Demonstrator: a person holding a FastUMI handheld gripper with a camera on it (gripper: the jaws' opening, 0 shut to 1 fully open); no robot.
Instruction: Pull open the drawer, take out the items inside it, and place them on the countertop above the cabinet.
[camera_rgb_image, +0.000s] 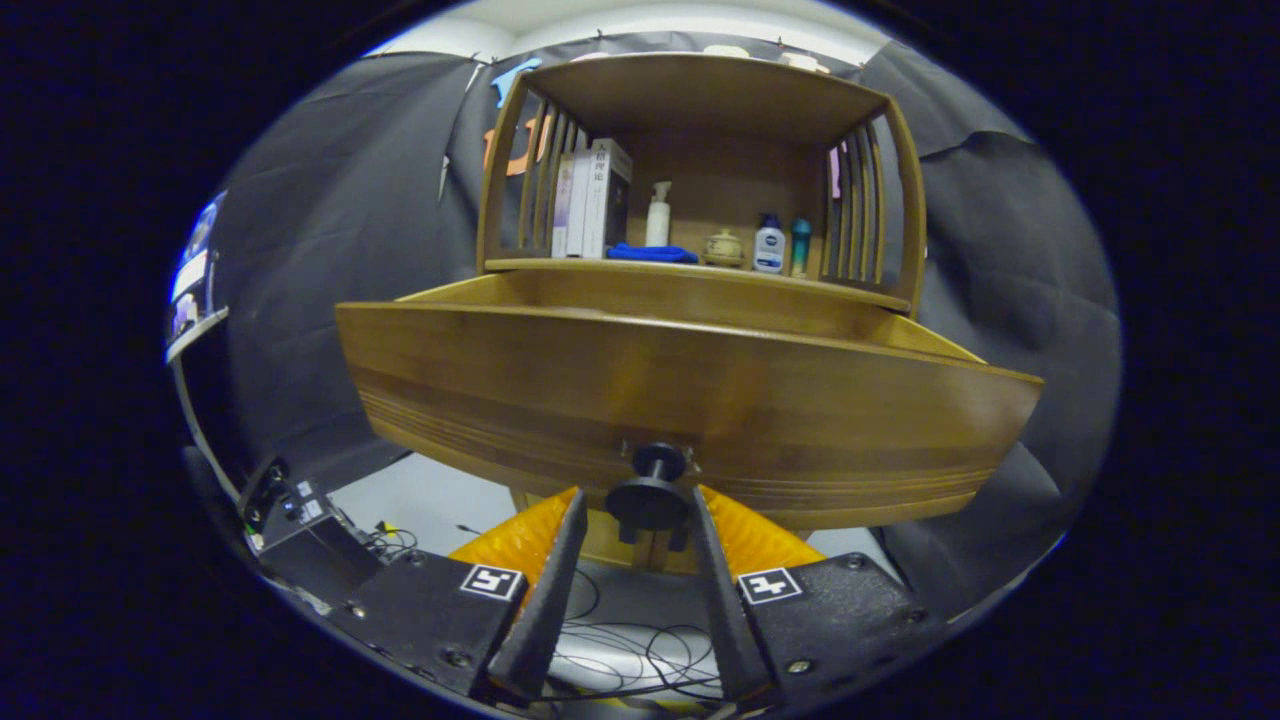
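The wooden drawer (690, 390) stands pulled out toward me from the cabinet, and its front panel rises just beyond my fingers. Its inside is hidden from this low angle. A dark round knob (648, 497) sits low on the front panel, between my fingertips. My gripper (637, 495) is open: the fingers flank the knob, with a small gap showing on the left side. The countertop (700, 272) lies above and behind the drawer, under a wooden hutch.
On the countertop stand books (592, 200), a white spray bottle (658, 215), a blue cloth (650, 254), a small jar (723, 248), a white bottle (768, 245) and a teal bottle (800, 245). Cables (640, 650) lie on the floor below; black equipment (290, 505) sits lower left.
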